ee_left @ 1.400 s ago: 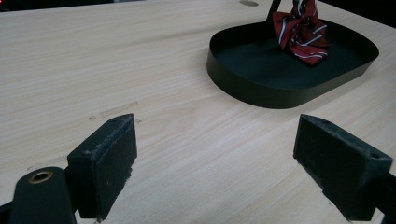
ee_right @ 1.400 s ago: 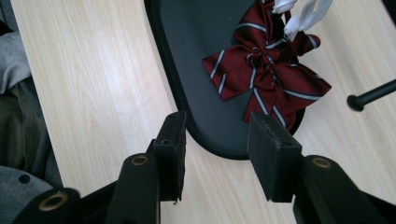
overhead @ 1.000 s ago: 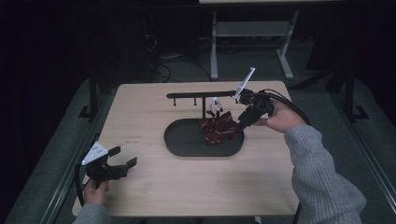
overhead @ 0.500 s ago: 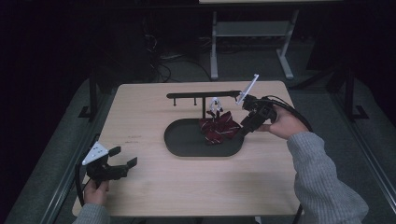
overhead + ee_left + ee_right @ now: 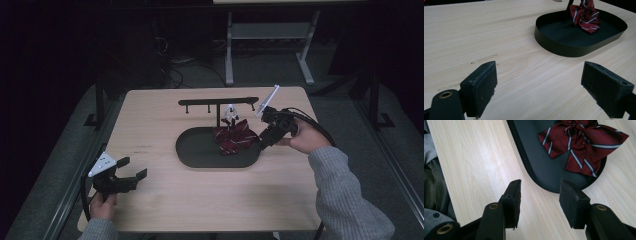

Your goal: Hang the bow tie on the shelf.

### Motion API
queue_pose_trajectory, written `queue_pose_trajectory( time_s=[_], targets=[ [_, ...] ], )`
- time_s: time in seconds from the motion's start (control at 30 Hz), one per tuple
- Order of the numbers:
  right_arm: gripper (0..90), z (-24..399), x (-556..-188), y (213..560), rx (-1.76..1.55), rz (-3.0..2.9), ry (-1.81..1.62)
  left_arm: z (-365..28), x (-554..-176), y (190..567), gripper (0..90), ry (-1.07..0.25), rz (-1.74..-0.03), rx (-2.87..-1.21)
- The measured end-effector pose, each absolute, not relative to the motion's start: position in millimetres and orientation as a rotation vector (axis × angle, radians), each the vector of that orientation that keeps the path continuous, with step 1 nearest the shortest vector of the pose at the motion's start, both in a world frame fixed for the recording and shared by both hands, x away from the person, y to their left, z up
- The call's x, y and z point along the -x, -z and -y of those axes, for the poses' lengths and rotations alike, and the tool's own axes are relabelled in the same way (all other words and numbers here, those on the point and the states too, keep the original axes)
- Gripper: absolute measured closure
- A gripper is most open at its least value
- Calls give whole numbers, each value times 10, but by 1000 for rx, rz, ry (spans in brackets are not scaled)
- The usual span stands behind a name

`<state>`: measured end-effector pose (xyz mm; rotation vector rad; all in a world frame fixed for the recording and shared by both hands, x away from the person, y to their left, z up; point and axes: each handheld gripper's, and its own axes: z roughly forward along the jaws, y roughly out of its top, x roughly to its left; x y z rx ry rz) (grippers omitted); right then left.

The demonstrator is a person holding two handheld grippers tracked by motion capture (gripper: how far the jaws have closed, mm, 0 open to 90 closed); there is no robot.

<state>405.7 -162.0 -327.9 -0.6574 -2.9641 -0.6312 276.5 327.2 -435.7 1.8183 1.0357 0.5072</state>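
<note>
A dark red bow tie (image 5: 234, 139) with pale stripes lies crumpled in the right half of a black oval tray (image 5: 197, 152), at the foot of a low black hanger rack (image 5: 218, 102) that rises from the tray's far side; a small white clip (image 5: 230, 111) sits just above the cloth. The right gripper (image 5: 262, 142) stands at the tray's right end, just beside the bow tie, with its jaws apart and nothing between them. Compared with a second ago, it has drawn back a little from the cloth, and its jaws have just been opening; the bow tie appears released into the tray rather than held. In the right gripper view the tie (image 5: 584, 147) lies beyond the fingertips (image 5: 574, 195), apart from them, across the tray rim (image 5: 524, 157). The left gripper (image 5: 131, 172) rests open and empty at the near left corner of the table (image 5: 150, 115), well apart from the tray (image 5: 564, 47).
</note>
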Motion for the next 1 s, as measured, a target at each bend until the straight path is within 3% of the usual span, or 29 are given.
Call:
queue_pose_trajectory(
  time_s=[1.0],
  targets=[
    [488, 1794, -3873, 3547, 702, 2937, 639, -3255, -2768, 4368, 129, -504, -1035, -1830]
  ],
)
